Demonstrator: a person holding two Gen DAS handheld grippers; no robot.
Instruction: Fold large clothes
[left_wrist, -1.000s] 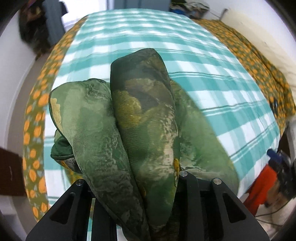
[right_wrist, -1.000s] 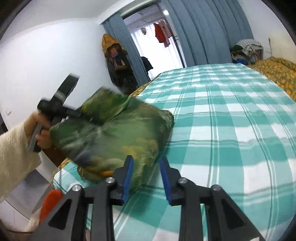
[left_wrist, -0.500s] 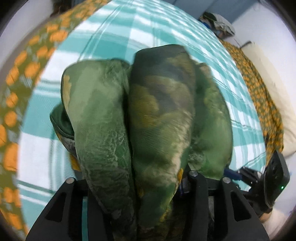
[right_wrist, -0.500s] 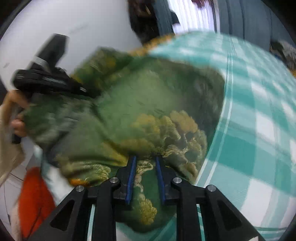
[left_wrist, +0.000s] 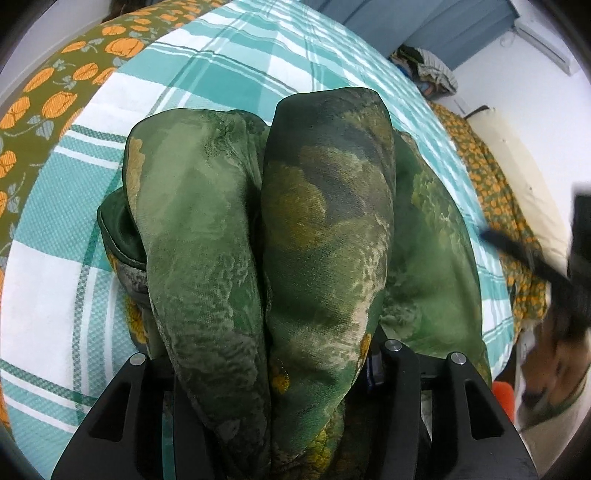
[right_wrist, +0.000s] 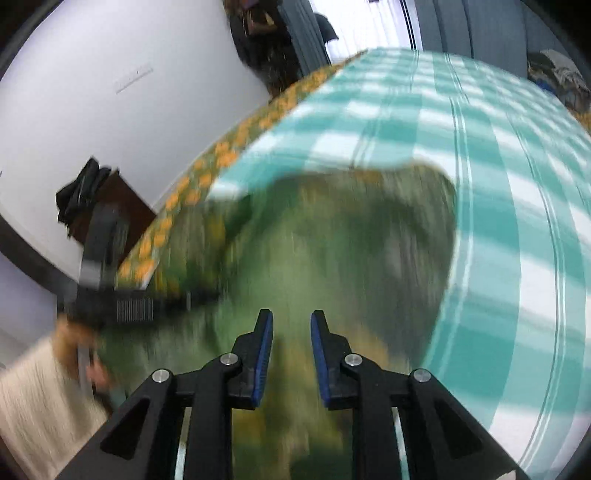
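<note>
A green patterned silky garment (left_wrist: 280, 229) is bunched in thick folds and fills the left wrist view. My left gripper (left_wrist: 273, 369) is shut on it; the cloth drapes over and hides both fingers. In the right wrist view the same garment (right_wrist: 332, 251) is blurred, lying on the teal checked bedspread (right_wrist: 498, 155). My right gripper (right_wrist: 291, 325) hovers over it with blue-padded fingers apart and nothing between them. The left gripper (right_wrist: 122, 295) shows at the left of that view.
The bed (left_wrist: 207, 74) has an orange-flowered sheet (left_wrist: 48, 99) along its edges. A dark wooden piece of furniture (right_wrist: 110, 206) stands by the white wall. A pile of clothes (left_wrist: 424, 70) lies at the far side. Something orange (left_wrist: 504, 398) lies on the floor.
My right gripper has let go of the garment and opened, drawing back above it. My left gripper keeps its hold, and the bundle has settled lower onto the bed.
</note>
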